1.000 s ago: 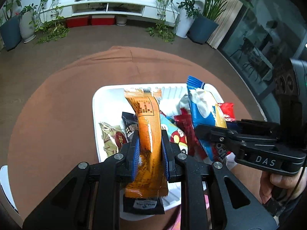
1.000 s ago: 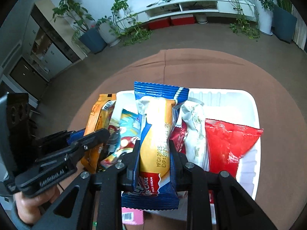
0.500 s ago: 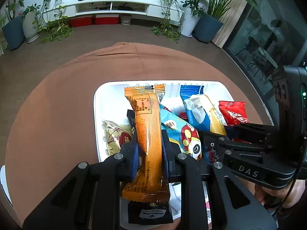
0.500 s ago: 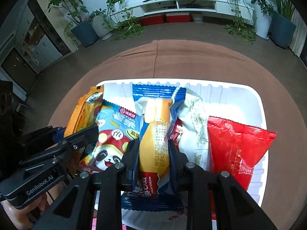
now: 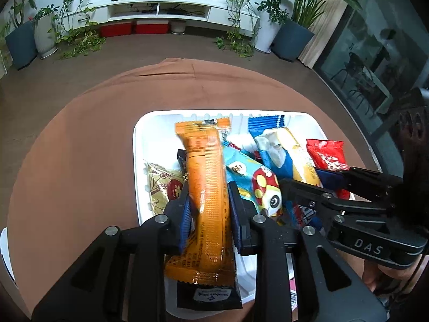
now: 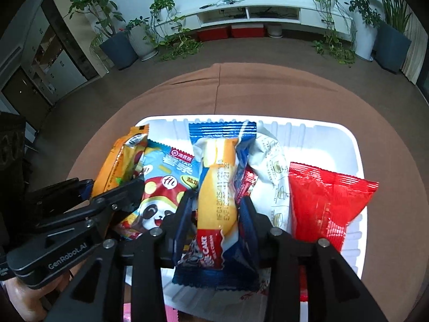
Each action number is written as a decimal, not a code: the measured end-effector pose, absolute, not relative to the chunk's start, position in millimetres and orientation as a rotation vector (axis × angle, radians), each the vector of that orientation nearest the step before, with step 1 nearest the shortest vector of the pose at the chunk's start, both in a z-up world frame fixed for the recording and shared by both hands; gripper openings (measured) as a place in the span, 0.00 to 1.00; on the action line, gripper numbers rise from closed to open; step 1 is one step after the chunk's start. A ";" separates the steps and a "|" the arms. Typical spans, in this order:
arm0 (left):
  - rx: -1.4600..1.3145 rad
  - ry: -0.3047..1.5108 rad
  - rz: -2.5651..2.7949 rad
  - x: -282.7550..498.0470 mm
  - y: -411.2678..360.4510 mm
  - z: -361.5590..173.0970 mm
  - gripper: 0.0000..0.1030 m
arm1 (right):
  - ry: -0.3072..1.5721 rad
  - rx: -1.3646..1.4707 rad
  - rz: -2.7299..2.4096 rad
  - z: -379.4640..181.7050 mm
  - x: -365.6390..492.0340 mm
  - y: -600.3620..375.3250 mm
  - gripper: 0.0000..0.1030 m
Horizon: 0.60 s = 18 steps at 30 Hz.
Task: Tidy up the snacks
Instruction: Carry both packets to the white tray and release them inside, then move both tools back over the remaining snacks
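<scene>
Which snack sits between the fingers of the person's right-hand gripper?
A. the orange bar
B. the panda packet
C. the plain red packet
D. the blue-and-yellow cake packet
D: in the right wrist view the blue-and-yellow cake packet lies between the right gripper fingers, over the white tray.

White wall shelf (image 5: 158, 9), potted plants (image 6: 118, 43), brown floor (image 5: 53, 69).

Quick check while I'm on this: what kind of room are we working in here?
Most likely a home living room. A long white media shelf runs along the far wall, potted plants stand on both sides, and the white snack tray sits on a round table under a brown cloth.
</scene>
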State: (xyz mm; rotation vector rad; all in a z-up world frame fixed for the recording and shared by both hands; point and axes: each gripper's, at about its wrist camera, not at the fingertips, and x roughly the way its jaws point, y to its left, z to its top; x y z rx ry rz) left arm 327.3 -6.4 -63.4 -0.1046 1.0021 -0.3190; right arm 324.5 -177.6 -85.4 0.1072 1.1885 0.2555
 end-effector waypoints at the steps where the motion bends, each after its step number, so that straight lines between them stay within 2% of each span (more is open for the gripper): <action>1: -0.103 0.998 -0.321 325.5 -6.5 -61.8 0.26 | 1.181 0.107 0.259 -81.8 322.4 -178.0 0.41; 4: -0.095 0.986 -0.325 320.9 -9.1 -55.4 0.34 | 1.158 0.118 0.265 -72.2 316.4 -180.1 0.47; 5: -0.093 0.982 -0.326 318.1 -10.6 -53.5 0.40 | 1.152 0.118 0.266 -69.4 314.4 -180.2 0.47; 10: -0.089 0.961 -0.326 305.0 -7.9 -43.7 0.43 | 1.133 0.118 0.279 -57.1 302.9 -181.9 0.48; 12: -0.090 0.944 -0.326 295.2 -5.2 -36.5 0.57 | 1.120 0.137 0.284 -51.2 295.2 -185.4 0.54; 13: -0.090 0.938 -0.326 289.4 -2.7 -33.5 0.60 | 1.110 0.154 0.285 -46.8 288.9 -188.5 0.58; 15: -0.086 0.924 -0.328 275.5 1.3 -26.8 0.78 | 1.098 0.179 0.288 -41.1 279.4 -192.6 0.64; 18: -0.075 0.931 -0.347 254.3 0.8 -23.6 0.90 | 1.073 0.230 0.292 -31.0 258.3 -202.5 0.72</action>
